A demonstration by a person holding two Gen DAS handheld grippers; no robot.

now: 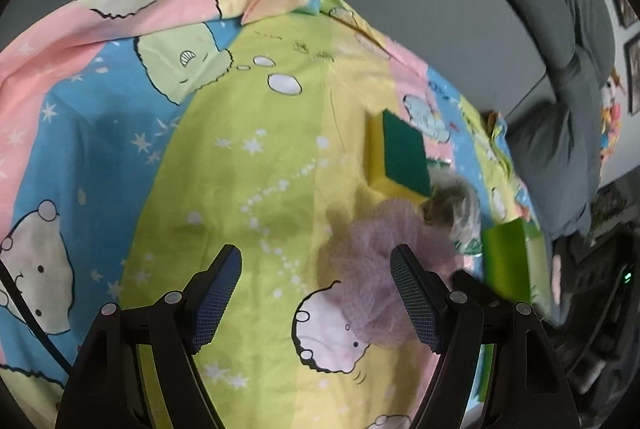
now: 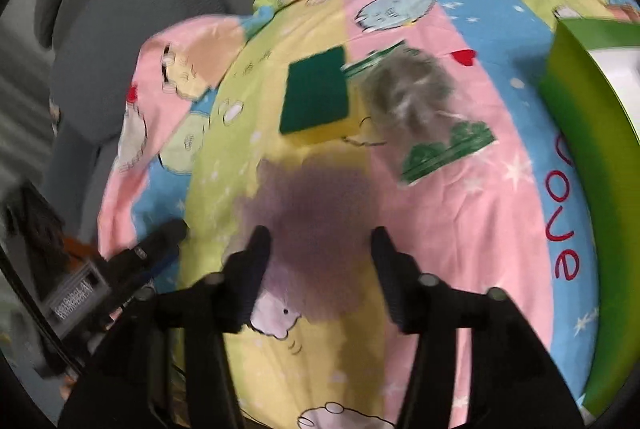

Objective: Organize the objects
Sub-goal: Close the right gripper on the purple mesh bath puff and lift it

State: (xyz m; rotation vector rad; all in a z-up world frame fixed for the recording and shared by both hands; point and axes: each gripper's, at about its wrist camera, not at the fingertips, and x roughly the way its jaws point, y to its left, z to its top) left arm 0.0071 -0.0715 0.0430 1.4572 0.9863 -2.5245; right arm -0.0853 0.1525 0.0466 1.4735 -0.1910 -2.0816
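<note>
A cartoon-print sheet [image 1: 248, 133] in pink, blue and yellow-green bands is spread over the surface, with grey cushions [image 1: 576, 77] behind.

A purple mesh puff [image 1: 376, 261] is seen lying on the sheet, near a green-topped yellow sponge [image 1: 400, 157] and a bagged grey scrubber [image 2: 404, 93]; a green box [image 2: 592, 157] is set at the sheet's edge. The left gripper [image 1: 316, 293] is held open above bare sheet beside the puff. The right gripper [image 2: 320, 261] is parted, the puff framed between its fingers, no pad contact shown.
</note>
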